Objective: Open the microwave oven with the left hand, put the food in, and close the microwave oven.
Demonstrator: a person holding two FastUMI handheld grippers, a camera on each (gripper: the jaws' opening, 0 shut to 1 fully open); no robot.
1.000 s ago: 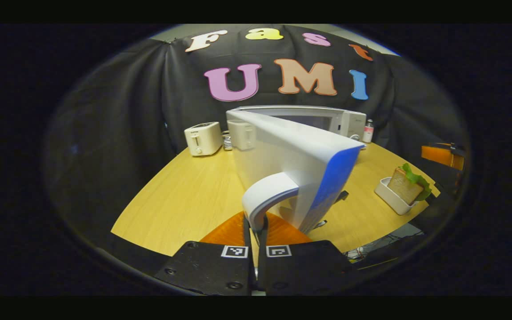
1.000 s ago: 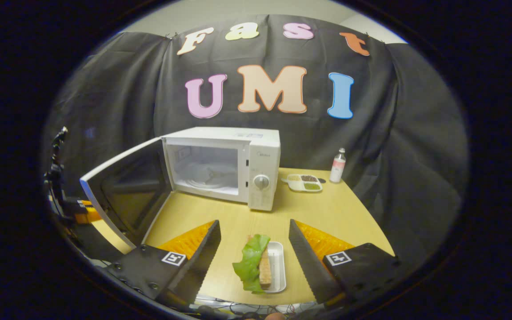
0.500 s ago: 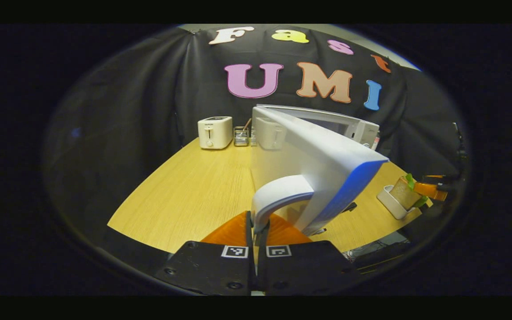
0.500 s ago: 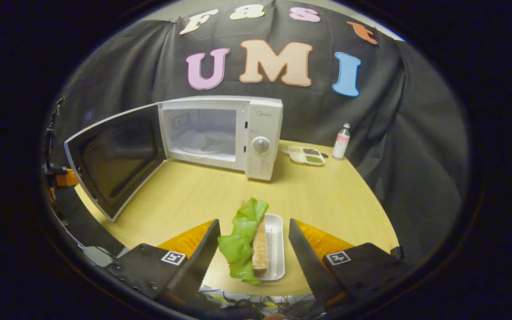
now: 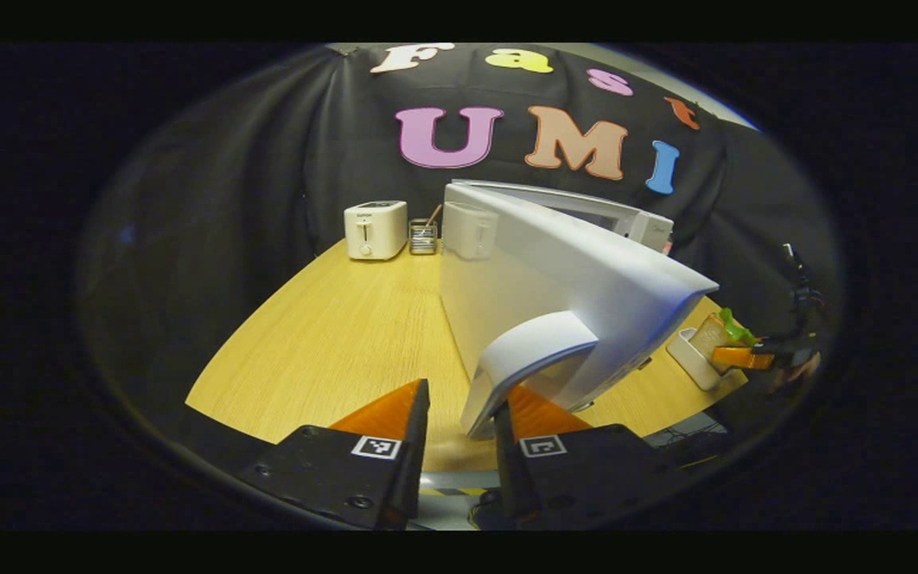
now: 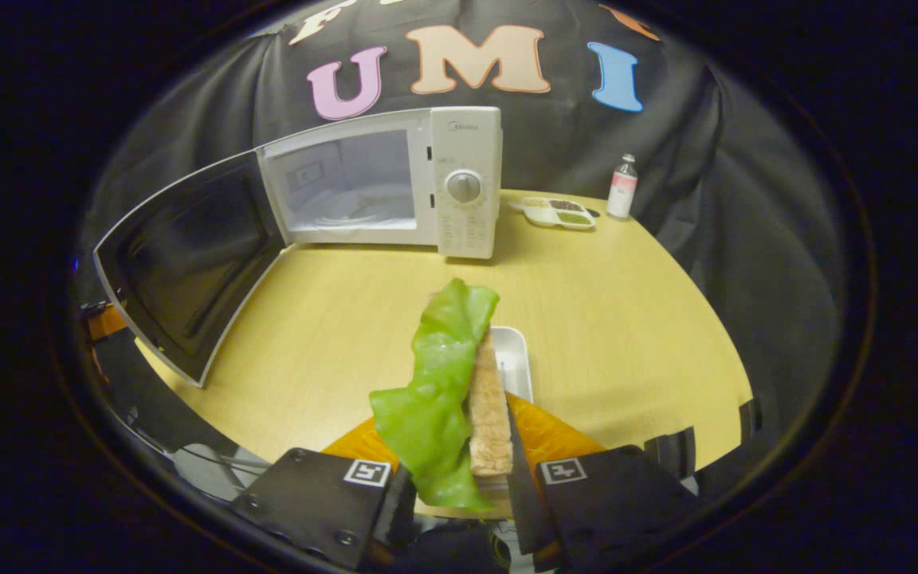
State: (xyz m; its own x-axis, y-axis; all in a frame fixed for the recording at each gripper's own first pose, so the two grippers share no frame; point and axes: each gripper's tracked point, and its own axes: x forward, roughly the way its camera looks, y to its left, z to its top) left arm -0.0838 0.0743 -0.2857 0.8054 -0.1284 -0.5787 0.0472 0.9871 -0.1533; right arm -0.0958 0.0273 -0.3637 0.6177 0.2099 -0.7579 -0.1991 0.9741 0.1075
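In the right gripper view the lettuce (image 6: 435, 383) hides the left finger's tip and part of the tray (image 6: 513, 360). In the left gripper view the door (image 5: 562, 279) hides most of the microwave (image 5: 626, 223).

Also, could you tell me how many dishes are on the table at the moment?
2. A white tray lies near the front edge, just behind the sandwich; a divided dish sits at the back, beside the bottle. Others may hide behind the open microwave door.

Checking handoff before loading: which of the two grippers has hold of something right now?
The right gripper, shut on the lettuce sandwich. The left gripper is open, its fingers apart around the microwave door handle.
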